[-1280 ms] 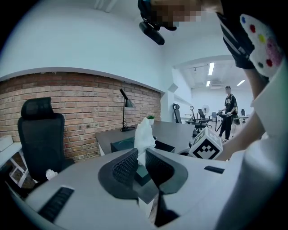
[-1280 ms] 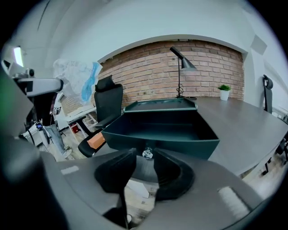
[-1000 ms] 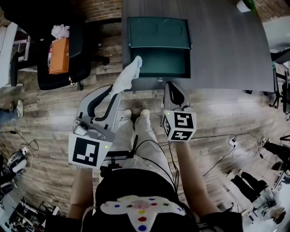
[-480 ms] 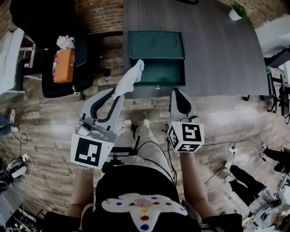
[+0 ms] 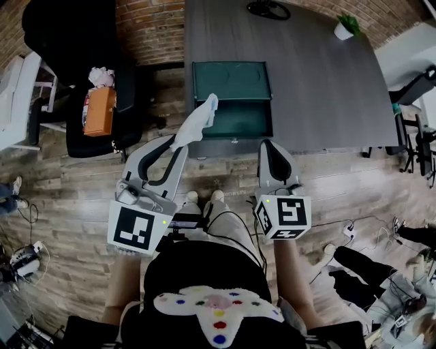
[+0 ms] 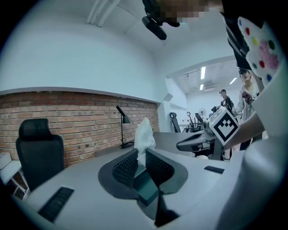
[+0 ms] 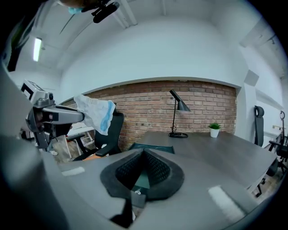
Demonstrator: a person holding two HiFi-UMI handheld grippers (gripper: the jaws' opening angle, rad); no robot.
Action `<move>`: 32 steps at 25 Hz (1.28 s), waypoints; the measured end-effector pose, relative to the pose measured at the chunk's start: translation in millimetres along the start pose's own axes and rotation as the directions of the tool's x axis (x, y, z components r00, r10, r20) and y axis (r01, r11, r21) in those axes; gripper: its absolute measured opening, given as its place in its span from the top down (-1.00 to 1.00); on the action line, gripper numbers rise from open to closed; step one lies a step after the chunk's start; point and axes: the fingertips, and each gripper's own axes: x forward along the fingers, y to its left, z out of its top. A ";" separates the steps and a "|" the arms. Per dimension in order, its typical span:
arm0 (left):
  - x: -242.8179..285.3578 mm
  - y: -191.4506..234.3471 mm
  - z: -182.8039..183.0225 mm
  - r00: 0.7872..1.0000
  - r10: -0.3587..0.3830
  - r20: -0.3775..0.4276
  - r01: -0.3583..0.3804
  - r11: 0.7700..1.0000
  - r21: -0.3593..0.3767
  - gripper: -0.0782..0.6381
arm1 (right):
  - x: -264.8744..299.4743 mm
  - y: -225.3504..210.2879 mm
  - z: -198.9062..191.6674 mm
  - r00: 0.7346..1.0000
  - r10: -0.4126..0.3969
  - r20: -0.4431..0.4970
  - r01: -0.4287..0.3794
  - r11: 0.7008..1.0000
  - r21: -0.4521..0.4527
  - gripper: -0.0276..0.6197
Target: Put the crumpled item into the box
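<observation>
In the head view the dark green box (image 5: 235, 121) lies open at the grey table's (image 5: 320, 88) near edge, its lid (image 5: 230, 80) folded back flat. My left gripper (image 5: 179, 141) is shut on the crumpled white item (image 5: 197, 121), which hangs over the box's near left corner. From the left gripper view the crumpled item (image 6: 145, 134) sticks up between the jaws of my left gripper (image 6: 141, 162). Just short of the table edge, right of the box, my right gripper (image 5: 268, 145) is shut with nothing in it. The right gripper view shows my right gripper (image 7: 143, 155), the box (image 7: 150, 147) and the held item (image 7: 96, 112).
A black office chair (image 5: 75, 136) left of the table carries an orange carton (image 5: 99, 110). A small potted plant (image 5: 343, 28) and a lamp base (image 5: 268, 8) stand at the table's far side. Cables (image 5: 327, 238) run over the wooden floor.
The head view has tilted, so box and grippers sit lower in the frame. The left gripper still holds the item over the box's near left corner; the right gripper stays at the table edge.
</observation>
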 end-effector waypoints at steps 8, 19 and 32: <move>-1.3 -0.1 9.8 1.000 -0.009 0.016 0.009 1.000 0.010 0.62 | -12.3 1.5 13.9 1.000 -0.004 0.026 0.004 1.000 -0.001 0.89; 8.7 -3.6 9.8 0.999 -0.039 0.011 0.039 0.999 0.023 0.62 | -20.6 -7.1 14.7 0.999 -0.036 0.030 0.035 0.999 0.013 0.89; 37.5 -5.5 -6.1 0.994 -0.105 -0.028 0.106 0.993 0.049 0.62 | -26.1 -19.1 10.4 0.996 -0.090 0.029 0.089 0.995 0.041 0.89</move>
